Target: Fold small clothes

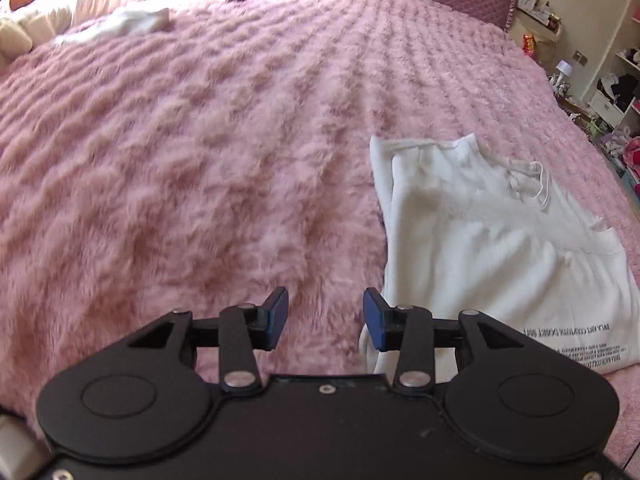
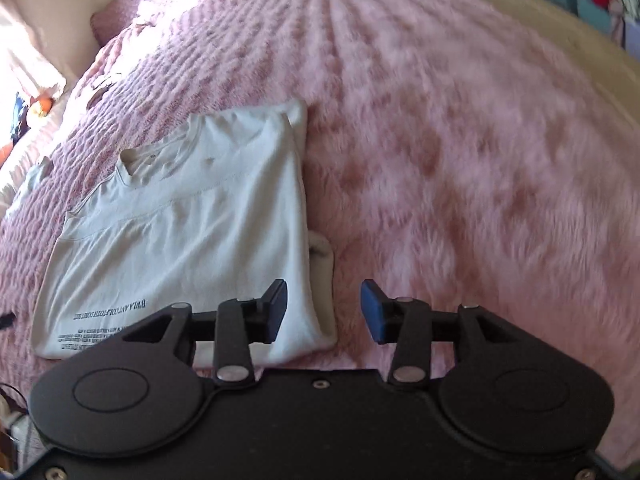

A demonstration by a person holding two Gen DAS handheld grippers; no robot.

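The printed lines on the white T-shirt (image 2: 180,216) are reading too small and upside down to make out in either wrist view. In the right wrist view the right gripper (image 2: 323,308) body is covering the shirt's near hem, and a pale folded bit (image 2: 322,256) is poking out from under the shirt's right edge (sleeve or lower layer, cannot tell). In the left wrist view the left gripper (image 1: 325,318) is hiding the shirt's near left corner. Far beyond the shirt, the shelf clutter (image 1: 616,92) is showing too small to identify; another white garment (image 1: 136,22) is lying bunched, kind unclear. The pink blanket (image 2: 480,160) right of the shirt is smearing with blur.
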